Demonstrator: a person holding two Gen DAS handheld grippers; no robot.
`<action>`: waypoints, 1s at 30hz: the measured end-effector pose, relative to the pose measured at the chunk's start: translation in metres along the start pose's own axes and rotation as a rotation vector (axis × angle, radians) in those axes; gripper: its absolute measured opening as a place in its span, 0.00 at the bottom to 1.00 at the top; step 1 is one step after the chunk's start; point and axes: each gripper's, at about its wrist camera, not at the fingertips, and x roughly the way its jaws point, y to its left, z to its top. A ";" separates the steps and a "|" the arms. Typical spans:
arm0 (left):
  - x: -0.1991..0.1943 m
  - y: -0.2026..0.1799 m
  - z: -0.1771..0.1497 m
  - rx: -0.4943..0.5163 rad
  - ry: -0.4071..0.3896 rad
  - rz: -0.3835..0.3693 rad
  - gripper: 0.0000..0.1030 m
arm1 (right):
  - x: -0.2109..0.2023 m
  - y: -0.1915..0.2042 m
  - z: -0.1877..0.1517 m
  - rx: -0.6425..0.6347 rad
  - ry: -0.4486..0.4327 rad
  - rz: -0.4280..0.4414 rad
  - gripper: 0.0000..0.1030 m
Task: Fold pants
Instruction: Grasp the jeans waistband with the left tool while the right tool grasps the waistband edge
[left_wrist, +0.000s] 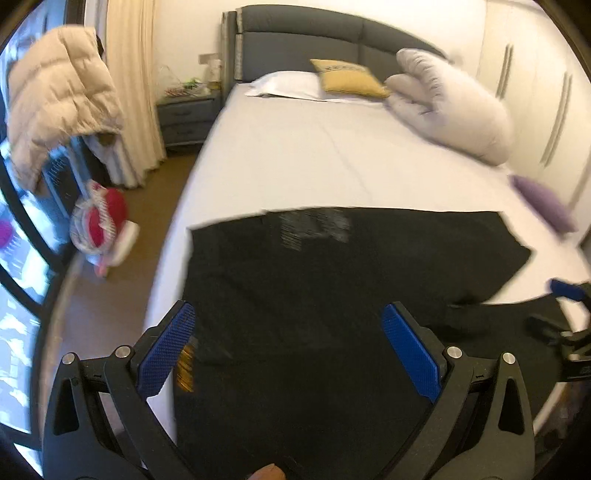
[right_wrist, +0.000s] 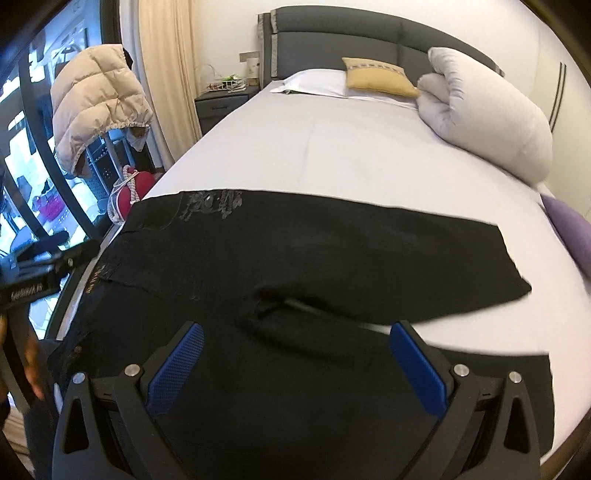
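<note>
Black pants (left_wrist: 332, 266) lie spread flat across the near end of the bed, waist to the left, both legs running right. A grey print marks the far hip (right_wrist: 214, 203). My left gripper (left_wrist: 288, 317) hovers open over the waist end, blue pads wide apart, nothing between them. In the right wrist view the pants (right_wrist: 332, 251) show a gap between the two legs near the crotch. My right gripper (right_wrist: 295, 336) is open above the near leg, empty. The right gripper (left_wrist: 569, 314) also shows at the left view's right edge.
The bed (right_wrist: 332, 147) has a white sheet, a white pillow (right_wrist: 314, 83), a yellow cushion (right_wrist: 380, 77), a rolled duvet (right_wrist: 491, 110) and a purple cushion (right_wrist: 572, 229) at the right. A beige puffer jacket (left_wrist: 55, 107) hangs left; a red bag (left_wrist: 107, 221) sits on the floor.
</note>
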 end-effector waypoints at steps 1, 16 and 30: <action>0.011 0.004 0.009 -0.005 0.022 0.036 1.00 | 0.006 -0.002 0.004 -0.010 0.005 0.002 1.00; 0.208 0.032 0.145 0.347 0.325 -0.240 0.97 | 0.094 -0.034 0.061 -0.180 0.137 0.075 0.79; 0.308 0.037 0.171 0.429 0.617 -0.424 0.37 | 0.123 -0.028 0.079 -0.279 0.141 0.212 0.51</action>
